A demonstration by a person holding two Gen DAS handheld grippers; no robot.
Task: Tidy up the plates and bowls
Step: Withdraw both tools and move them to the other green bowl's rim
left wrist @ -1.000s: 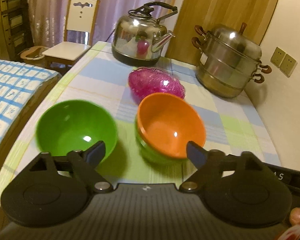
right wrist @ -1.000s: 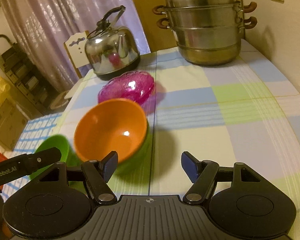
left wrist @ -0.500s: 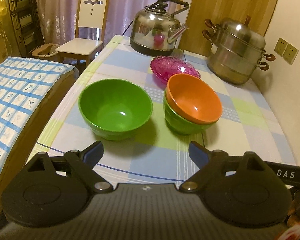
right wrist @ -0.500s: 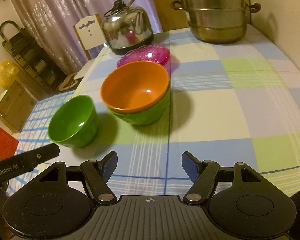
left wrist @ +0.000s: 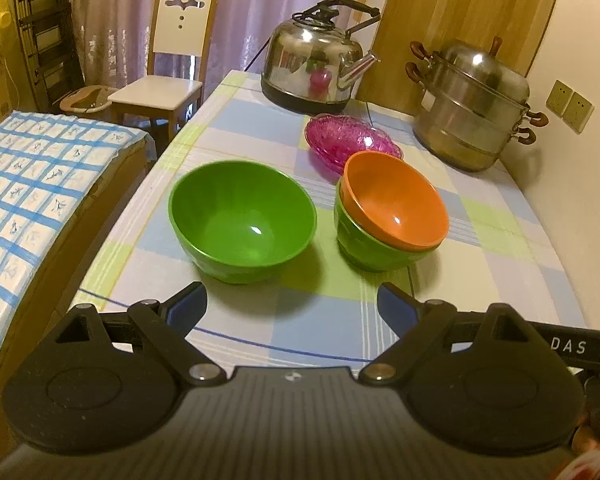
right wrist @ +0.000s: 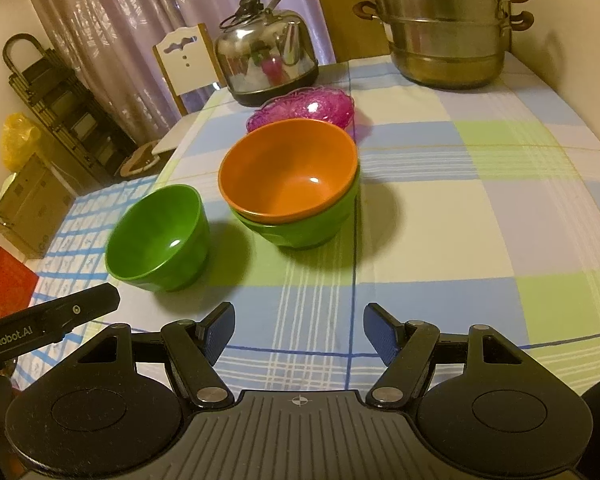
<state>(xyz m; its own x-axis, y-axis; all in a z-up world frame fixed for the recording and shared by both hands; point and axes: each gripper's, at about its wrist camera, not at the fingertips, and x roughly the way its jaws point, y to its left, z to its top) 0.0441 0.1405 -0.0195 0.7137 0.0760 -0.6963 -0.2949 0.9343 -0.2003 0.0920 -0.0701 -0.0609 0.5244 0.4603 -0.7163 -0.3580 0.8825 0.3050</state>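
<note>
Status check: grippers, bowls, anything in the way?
Left gripper and right gripper open, empty. Orange bowl nested in a green one; other green bowl loose. Nothing blocking.

Checked tablecloth [left wrist: 228,128] in pale blue, light green and cream, crossed by thin blue and white lines. Bright green bowl [left wrist: 242,216], glossy inside. Orange bowl [left wrist: 396,200] nested in a second green bowl [left wrist: 364,248] of the same shade. Magenta patterned glass dish [left wrist: 348,140], translucent. Silver kettle [left wrist: 316,64] with black handle and base. Silver steamer pot [left wrist: 472,116] with brown handles. White chair [left wrist: 172,60] framed in wood. Blue-and-white grid cloth [left wrist: 32,184] with small blue motifs. Mauve curtains [left wrist: 240,4]. Black grippers with blue pads [right wrist: 218,334].
</note>
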